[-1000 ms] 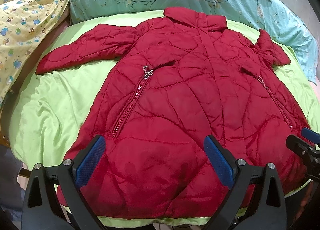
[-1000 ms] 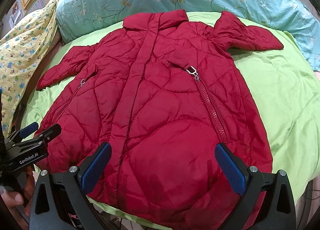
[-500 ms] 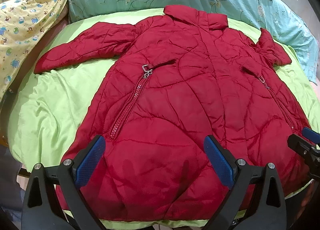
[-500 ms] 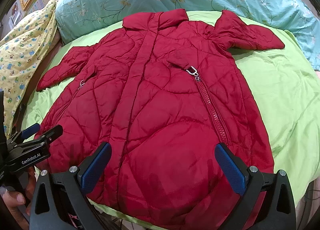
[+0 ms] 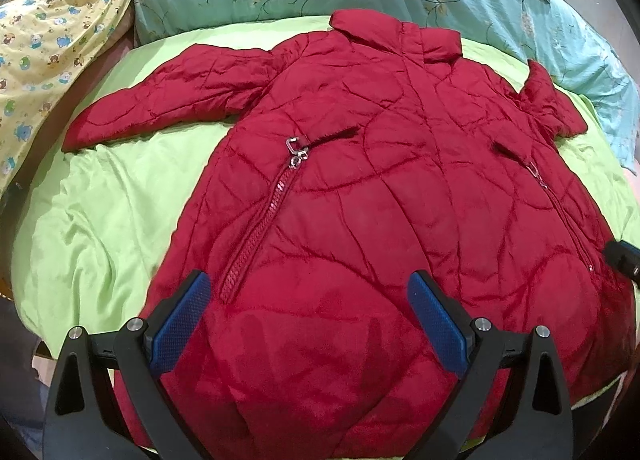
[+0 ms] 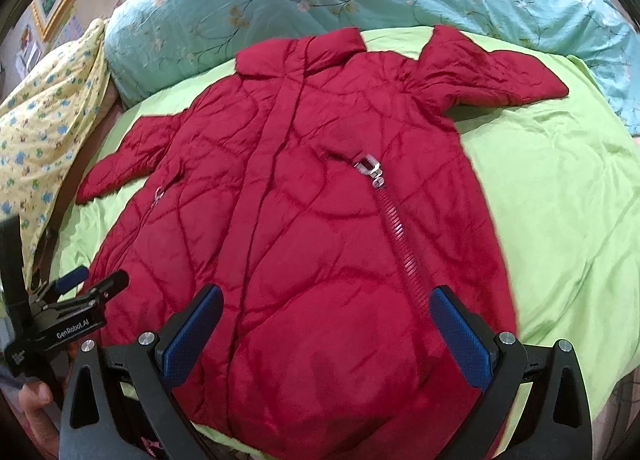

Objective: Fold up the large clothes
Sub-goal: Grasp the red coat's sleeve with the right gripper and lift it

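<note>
One red coat flat on green sheet, two sleeves spread, left gripper and right gripper both agape, empty.

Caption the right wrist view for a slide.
Open right gripper above the hem of a red quilted coat spread flat on a green sheet.

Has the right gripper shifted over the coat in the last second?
Yes, slightly. The right gripper has crept forward and rightwards: the pocket zipper, earlier ending inside the right finger, now ends closer to it.
</note>
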